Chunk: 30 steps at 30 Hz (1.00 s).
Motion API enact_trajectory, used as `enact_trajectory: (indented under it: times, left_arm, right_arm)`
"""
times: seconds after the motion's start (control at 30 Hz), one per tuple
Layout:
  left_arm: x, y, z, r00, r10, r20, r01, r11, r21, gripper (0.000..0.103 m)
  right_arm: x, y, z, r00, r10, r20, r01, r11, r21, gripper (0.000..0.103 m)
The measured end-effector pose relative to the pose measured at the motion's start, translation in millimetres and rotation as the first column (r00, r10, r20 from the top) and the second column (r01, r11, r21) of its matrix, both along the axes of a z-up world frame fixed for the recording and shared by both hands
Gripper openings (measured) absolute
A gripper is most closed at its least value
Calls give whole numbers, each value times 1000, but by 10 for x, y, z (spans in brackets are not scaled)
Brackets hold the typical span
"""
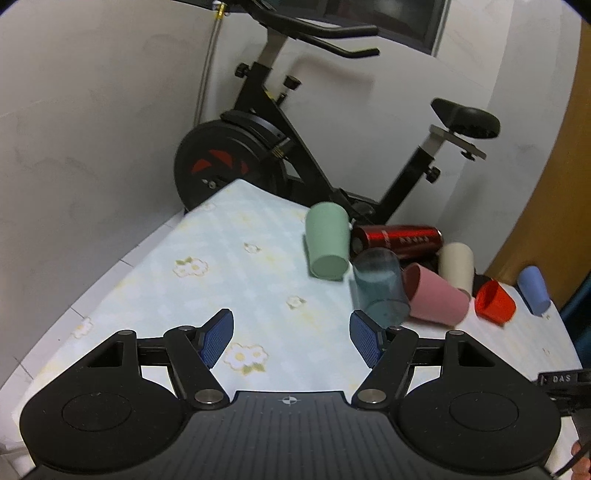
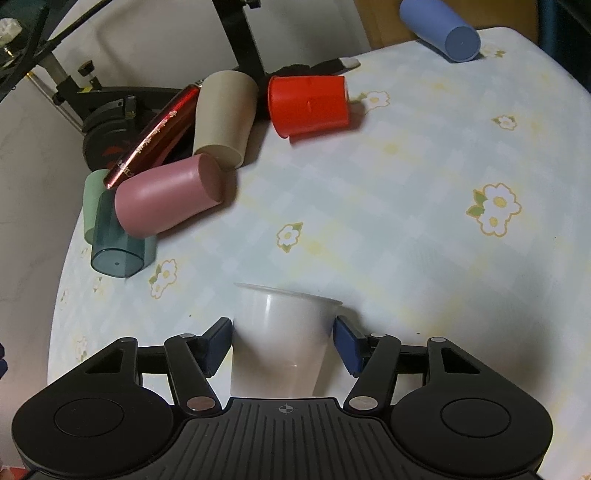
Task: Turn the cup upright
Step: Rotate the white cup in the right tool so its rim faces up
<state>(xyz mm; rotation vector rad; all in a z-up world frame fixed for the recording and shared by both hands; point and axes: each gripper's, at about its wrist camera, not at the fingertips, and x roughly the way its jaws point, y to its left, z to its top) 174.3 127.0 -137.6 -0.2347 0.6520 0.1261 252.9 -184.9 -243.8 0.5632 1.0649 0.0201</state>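
In the right wrist view my right gripper is shut on a translucent white plastic cup, its rim toward the table's middle and its base toward the camera, held close over the table. Several cups lie on their sides beyond it: pink, beige, red, teal, green and blue. In the left wrist view my left gripper is open and empty over the tablecloth, with the teal cup just ahead of its right finger. The pink cup and green cup lie nearby.
A red metal can lies among the cups. The table has a pale floral cloth. An exercise bike stands behind the table against a white wall. A wooden door is at the right.
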Motion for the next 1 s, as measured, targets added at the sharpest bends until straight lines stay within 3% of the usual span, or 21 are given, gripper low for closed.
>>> enact_trajectory:
  times: [0.4, 0.53, 0.8, 1.0]
  left_arm:
    - [-34, -123, 27, 1000, -29, -3, 29, 999, -14, 72]
    - [-29, -203, 59, 998, -55, 6, 55, 998, -16, 72]
    - [-8, -302, 90, 997, -72, 23, 73, 997, -31, 72]
    - [-15, -316, 90, 997, -80, 23, 81, 996, -38, 72]
  right_arm:
    - [-198, -48, 81, 998, 3, 69, -4, 1000, 14, 56]
    - [-321, 2, 196, 991, 89, 99, -80, 993, -89, 56]
    - [-446, 71, 311, 964, 246, 99, -209, 935, -286, 54]
    - [-405, -37, 346, 958, 263, 116, -205, 908, -365, 54]
